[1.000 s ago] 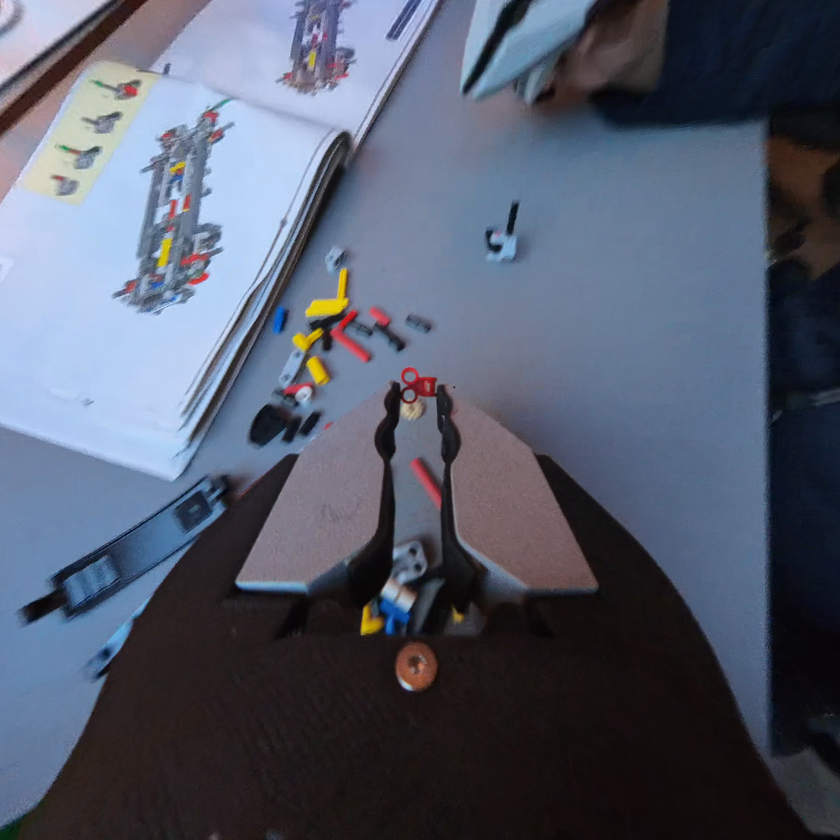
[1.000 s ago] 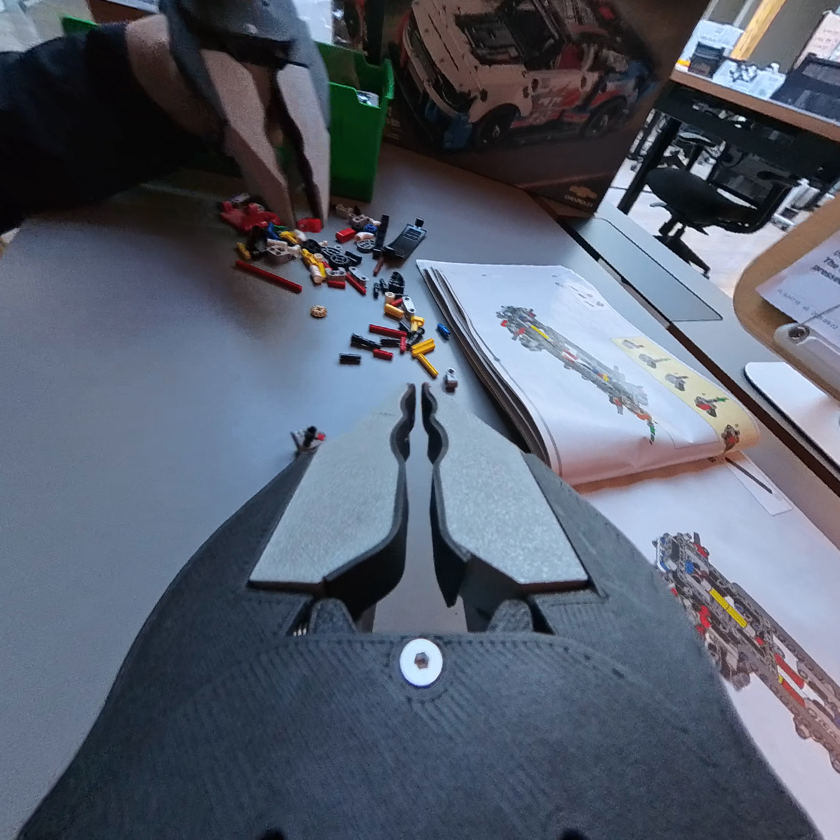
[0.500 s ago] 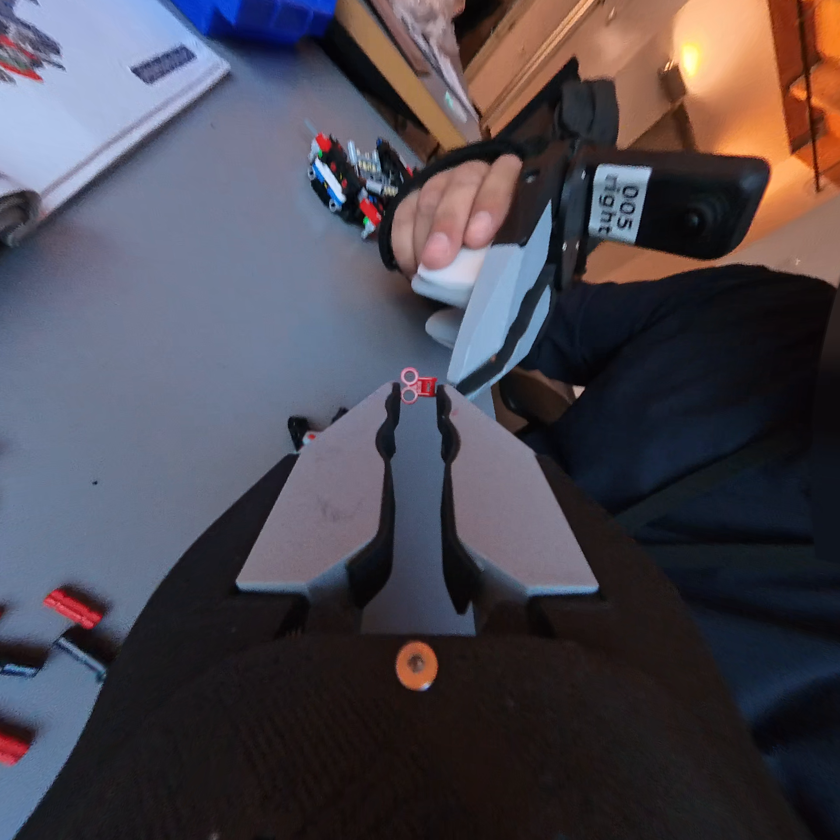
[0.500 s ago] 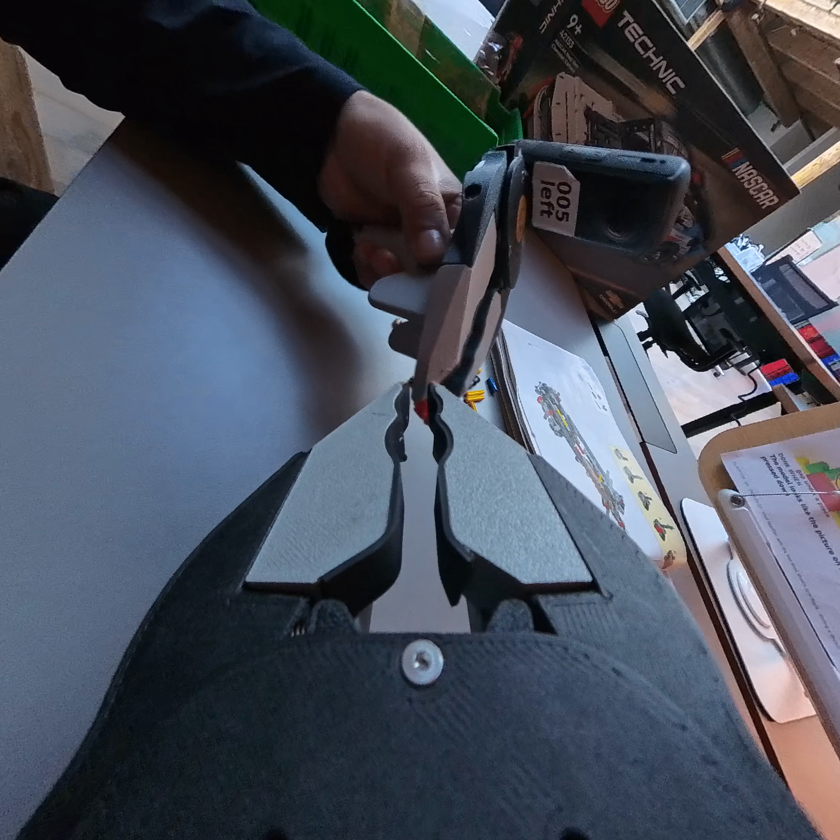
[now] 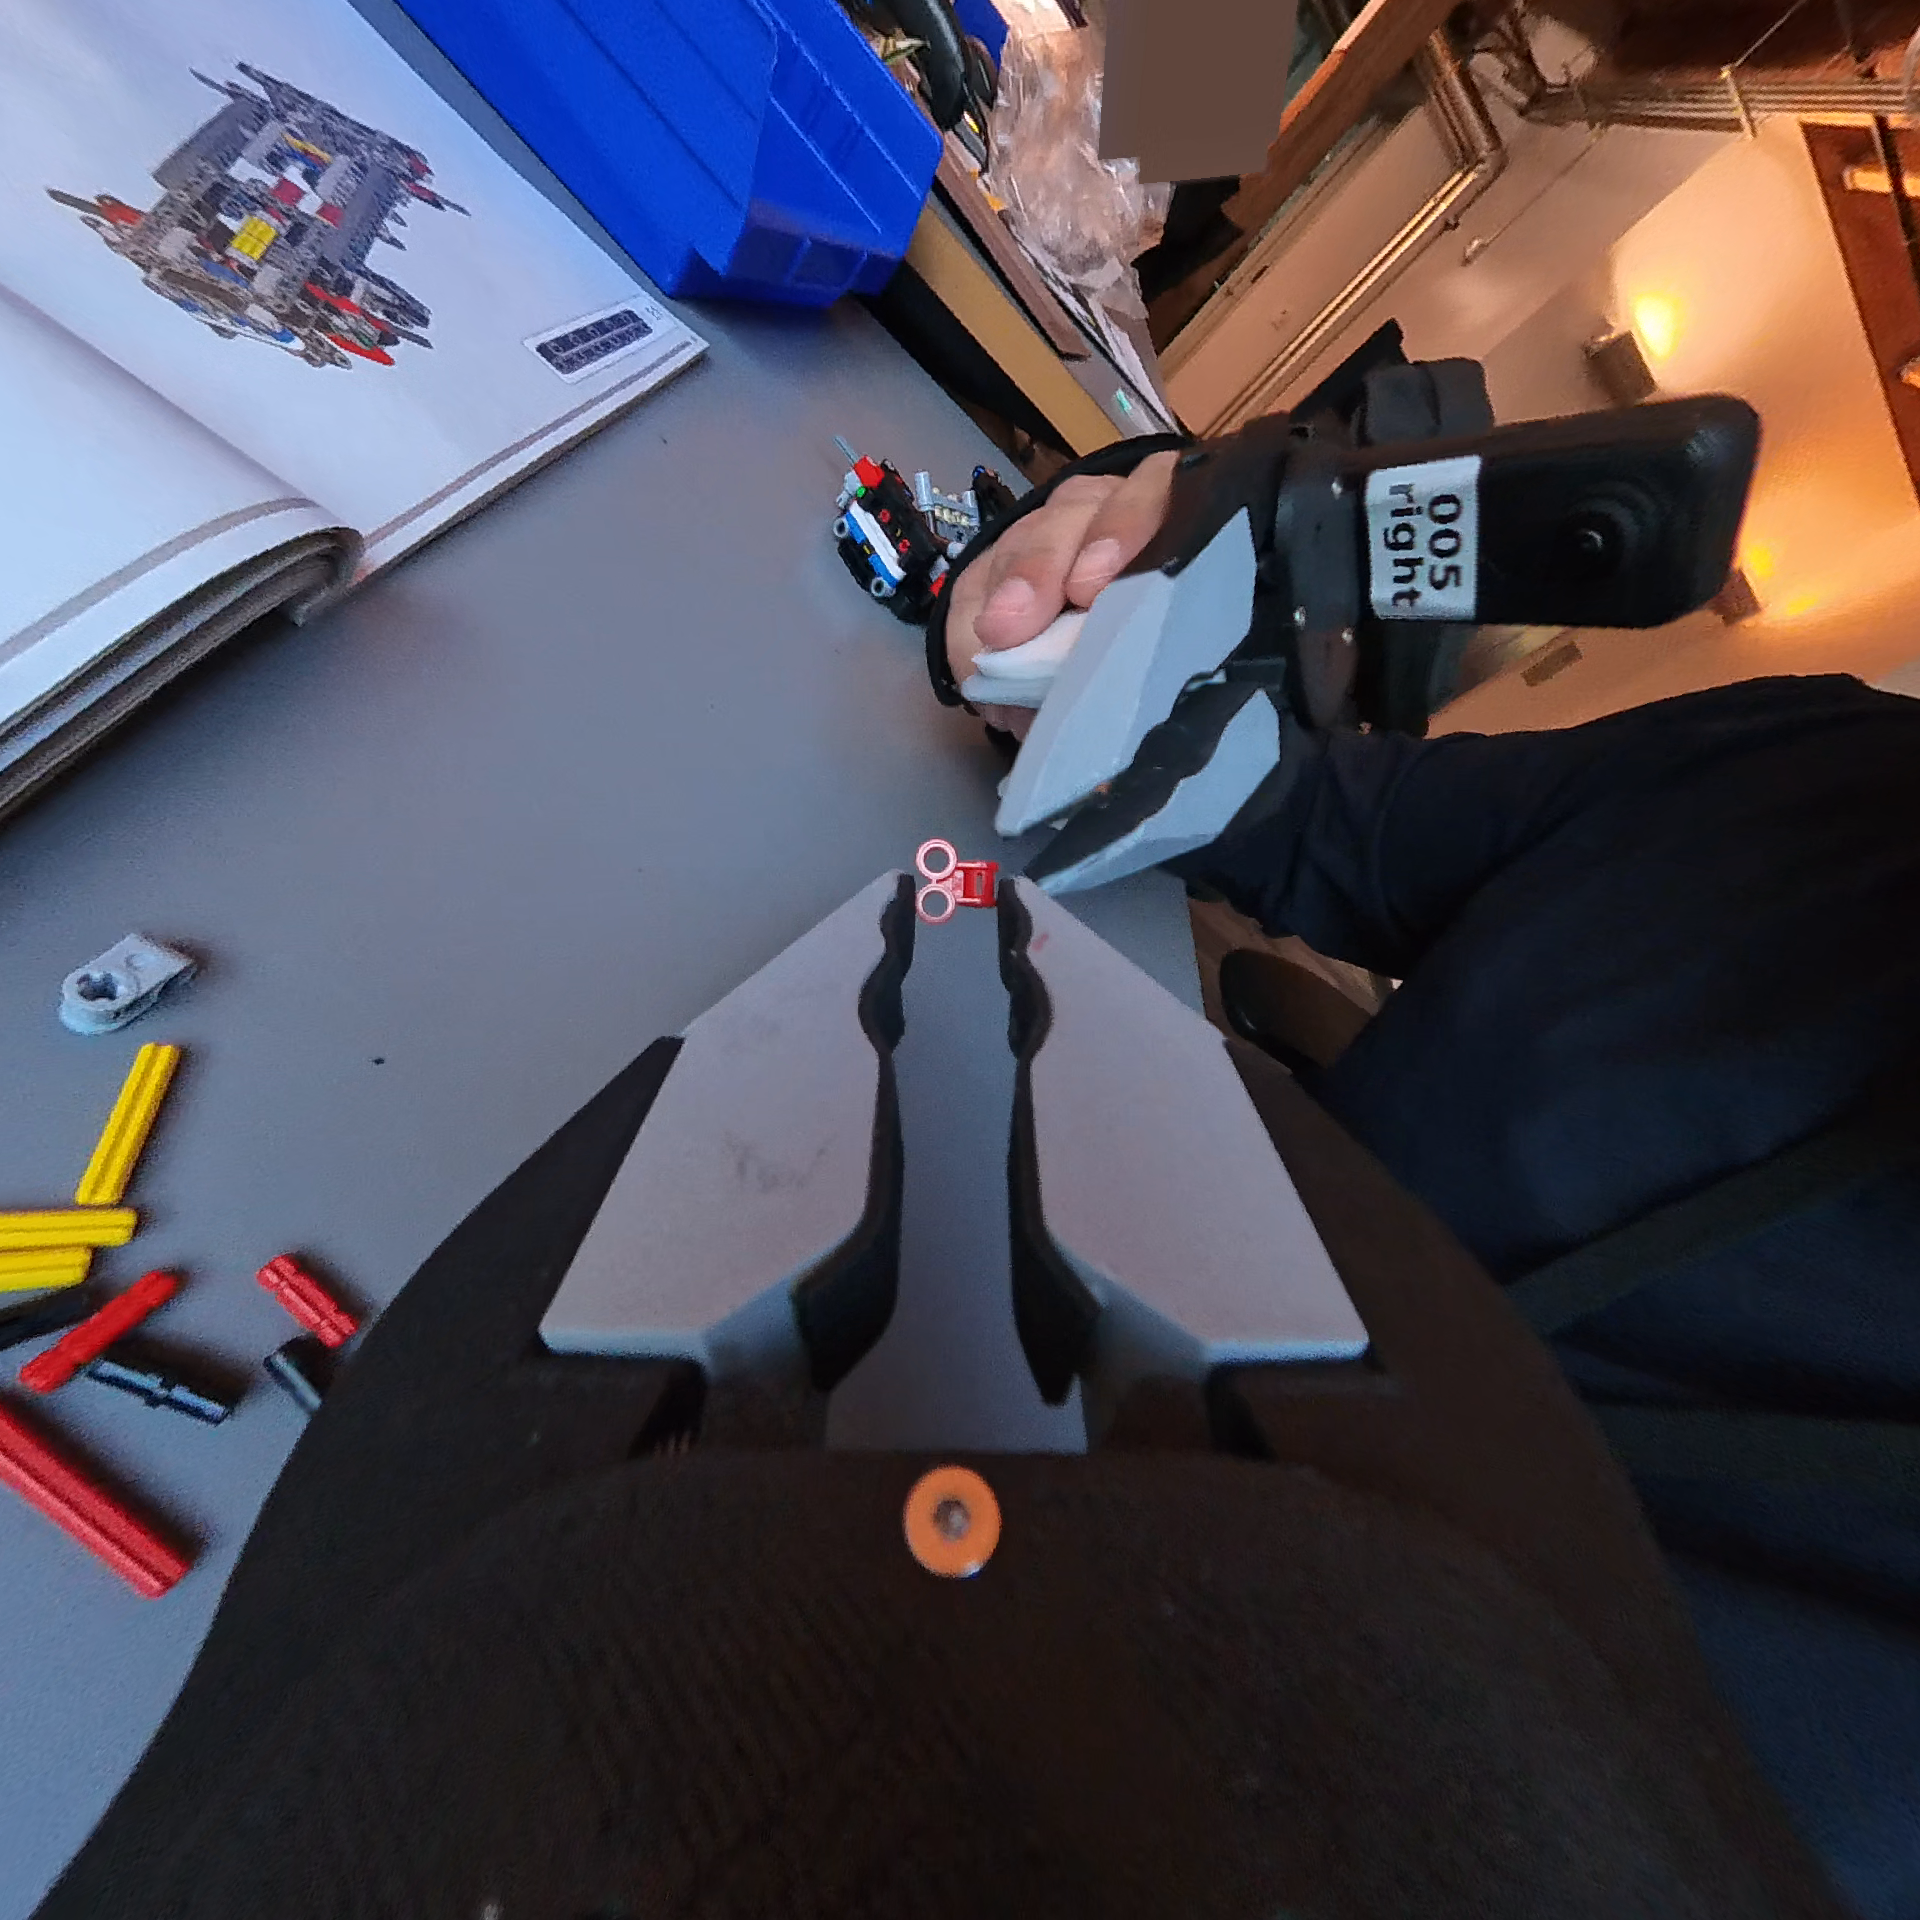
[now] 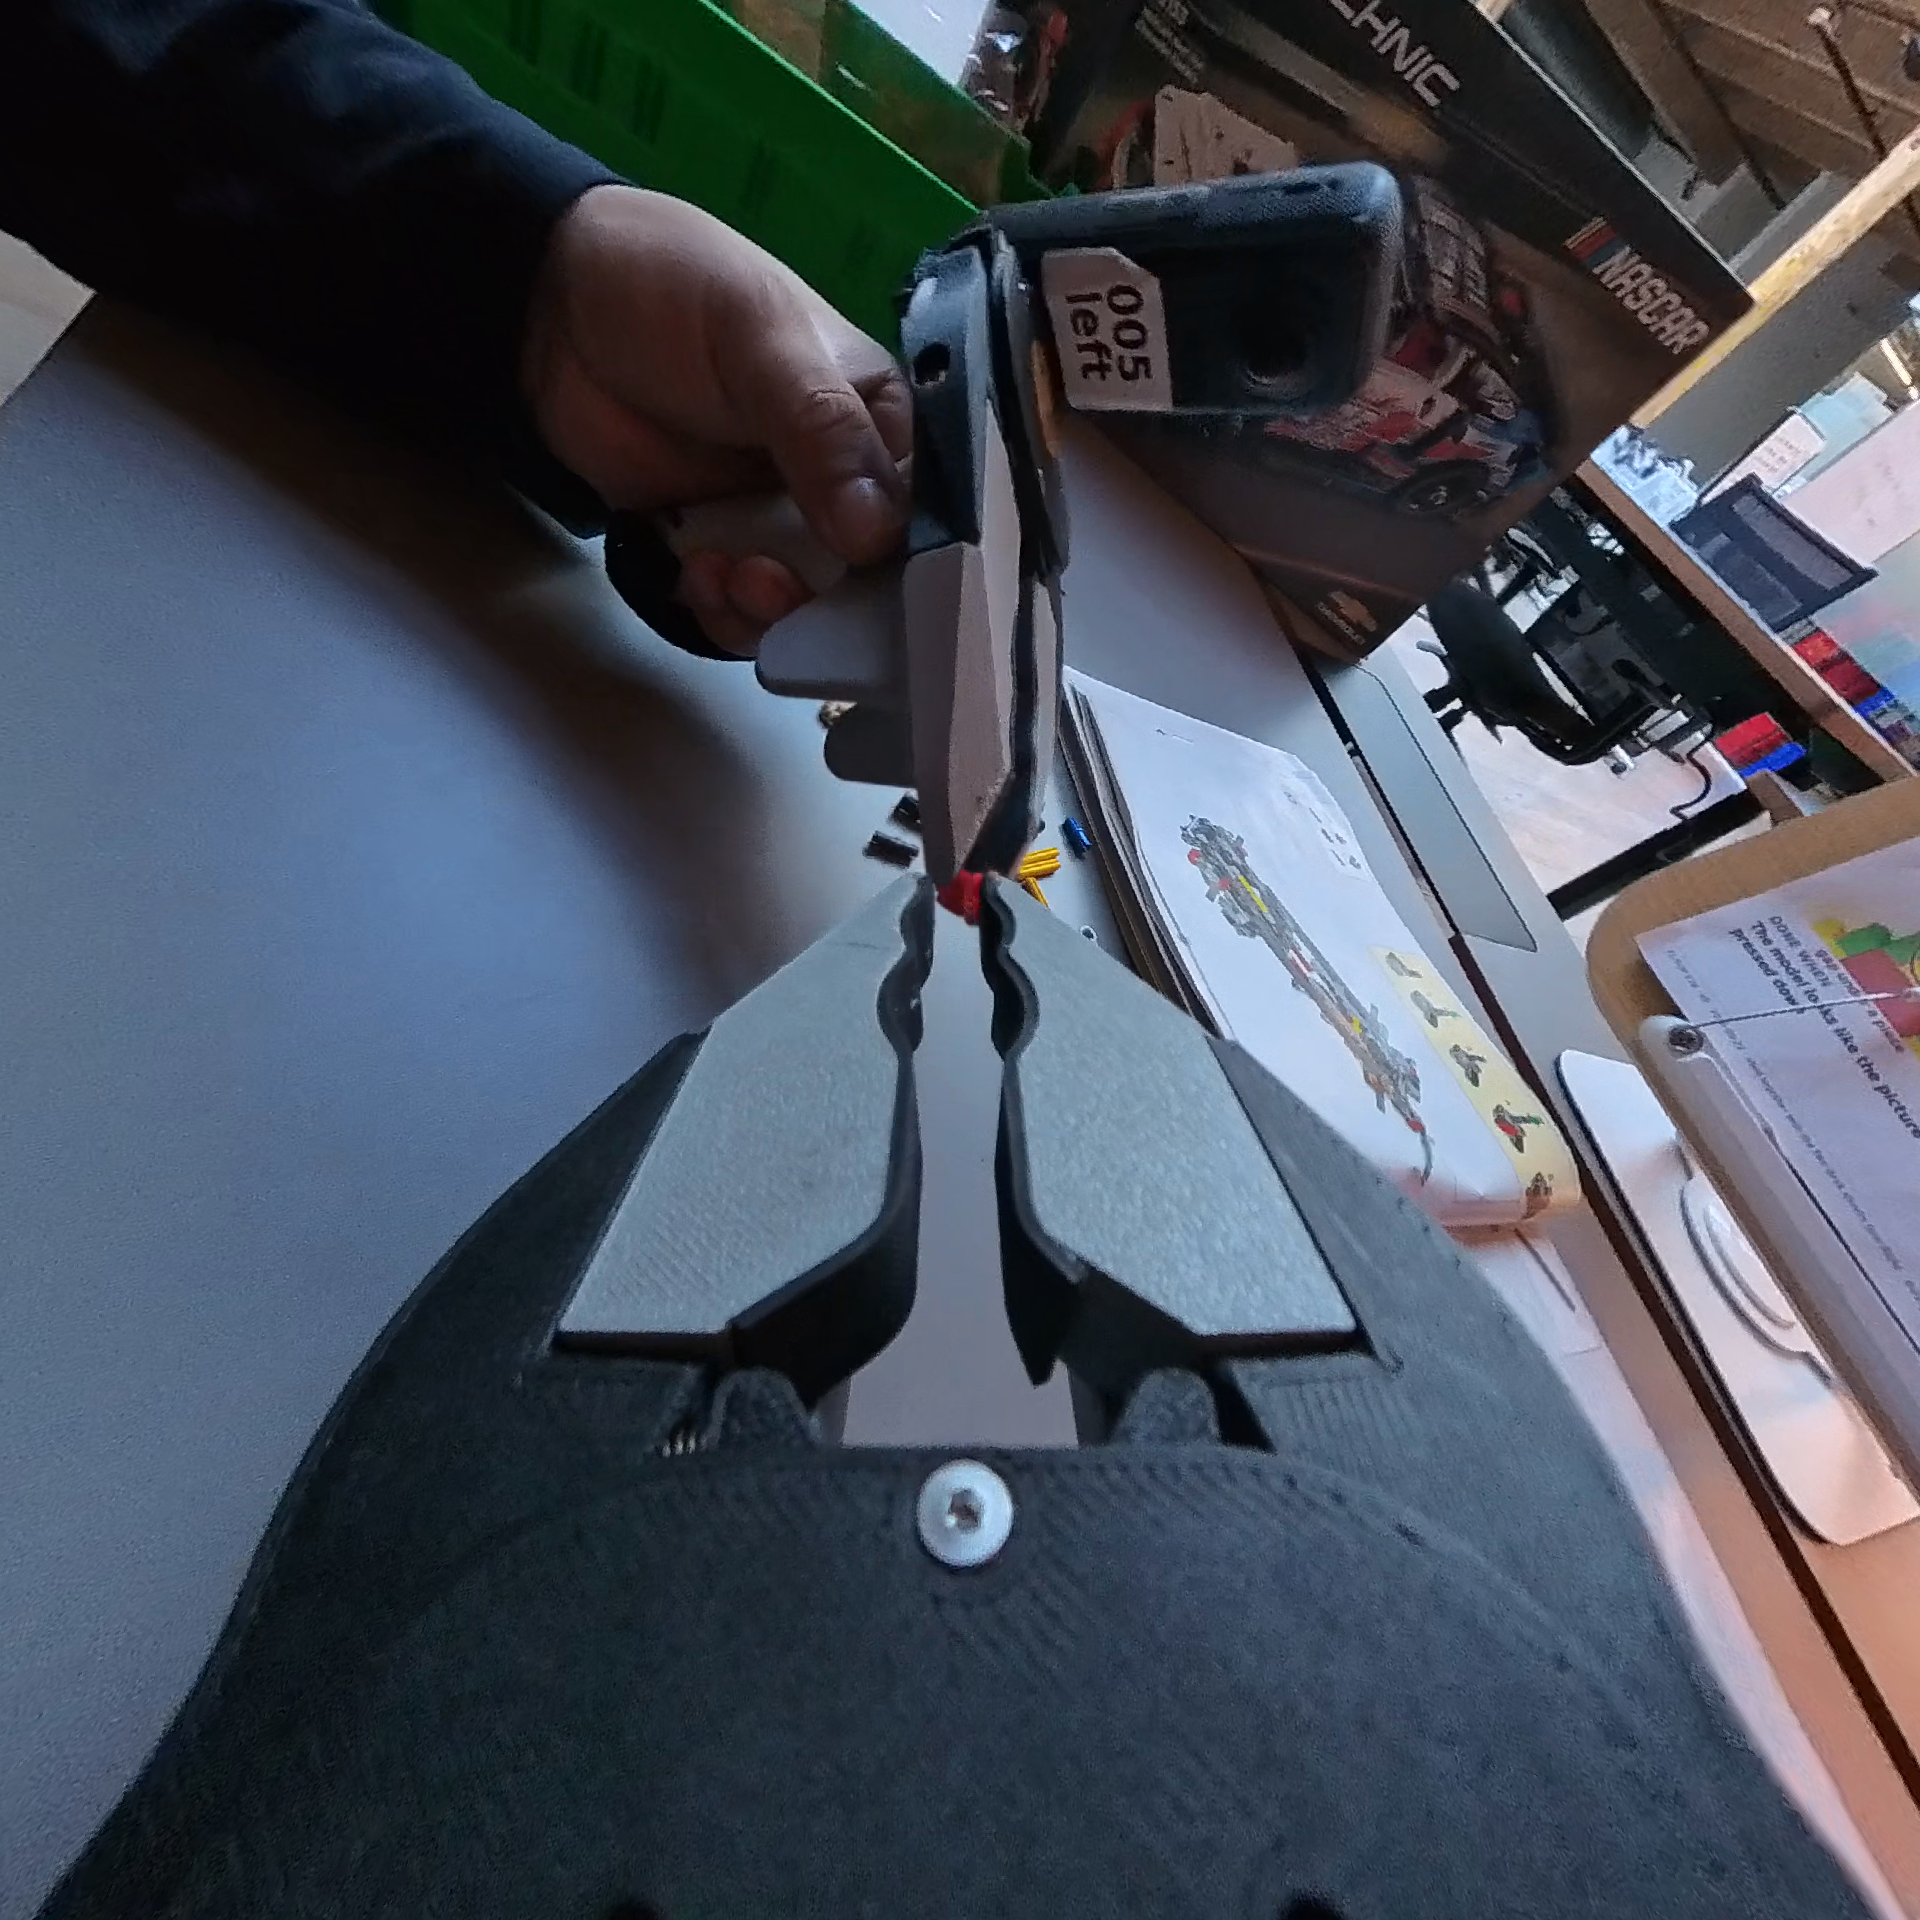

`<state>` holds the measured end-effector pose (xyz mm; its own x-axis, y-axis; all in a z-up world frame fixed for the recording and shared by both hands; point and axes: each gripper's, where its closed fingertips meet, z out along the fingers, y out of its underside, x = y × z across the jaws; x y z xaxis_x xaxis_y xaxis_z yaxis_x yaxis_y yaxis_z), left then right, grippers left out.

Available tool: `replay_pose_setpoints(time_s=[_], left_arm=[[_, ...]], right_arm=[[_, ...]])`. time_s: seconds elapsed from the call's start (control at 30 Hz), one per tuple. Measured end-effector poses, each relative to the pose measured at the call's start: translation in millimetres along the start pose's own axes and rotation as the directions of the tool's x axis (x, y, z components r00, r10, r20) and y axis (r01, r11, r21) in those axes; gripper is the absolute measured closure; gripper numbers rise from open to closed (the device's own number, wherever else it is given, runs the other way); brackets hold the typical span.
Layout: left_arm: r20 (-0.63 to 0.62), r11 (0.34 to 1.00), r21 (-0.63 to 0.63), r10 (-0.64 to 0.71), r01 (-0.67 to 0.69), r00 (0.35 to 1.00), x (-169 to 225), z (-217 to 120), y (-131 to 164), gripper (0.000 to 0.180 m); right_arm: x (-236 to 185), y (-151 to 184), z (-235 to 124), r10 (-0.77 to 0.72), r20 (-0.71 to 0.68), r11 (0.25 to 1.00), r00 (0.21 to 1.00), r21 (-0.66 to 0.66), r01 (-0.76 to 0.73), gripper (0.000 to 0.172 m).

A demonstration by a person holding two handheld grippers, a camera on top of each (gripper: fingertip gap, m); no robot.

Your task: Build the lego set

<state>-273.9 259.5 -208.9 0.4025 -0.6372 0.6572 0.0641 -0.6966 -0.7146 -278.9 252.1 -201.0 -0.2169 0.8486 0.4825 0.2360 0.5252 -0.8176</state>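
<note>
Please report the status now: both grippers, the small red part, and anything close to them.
Left gripper shut on red connector piece, above grey table. Right gripper fingers at same piece, grasp unclear. Loose parts lie aside.

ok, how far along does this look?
Done: one small multicoloured assembly stands on the grey table. In hand: the left hand-held gripper pinches a small red connector; the right hand-held gripper has its tips at that same piece, grip unclear. Left: yellow, red and black loose pieces lie beside the open booklet.
</note>
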Motion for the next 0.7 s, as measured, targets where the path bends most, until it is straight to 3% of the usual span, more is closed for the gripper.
replay_pose_setpoints(time_s=[0.1,0.3,0.5,0.7], left_arm=[[0.028,1.000,0.004,0.009,-0.009,1.000,-2.6,0.7,0.0,0.166],[0.204,0.988,0.061,0.129,-0.144,0.970,-16.1,-11.1,-15.3,0.167],[0.224,0.986,0.090,0.119,-0.142,0.967,-20.3,-23.1,-21.8,0.167],[0.207,0.990,0.059,0.113,-0.127,0.972,-20.0,-18.3,-16.1,0.166]], right_arm=[[5.3,3.4,1.0,0.061,-0.008,0.998,0.998,0.005,-0.061,0.167],[16.1,12.3,1.5,0.121,-0.048,0.992,0.991,-0.019,-0.122,0.170],[40.8,25.4,-7.0,0.203,-0.142,0.975,0.969,-0.057,-0.213,0.172],[12.9,52.1,-3.8,0.252,0.051,0.943,0.966,-0.237,-0.233,0.155]])
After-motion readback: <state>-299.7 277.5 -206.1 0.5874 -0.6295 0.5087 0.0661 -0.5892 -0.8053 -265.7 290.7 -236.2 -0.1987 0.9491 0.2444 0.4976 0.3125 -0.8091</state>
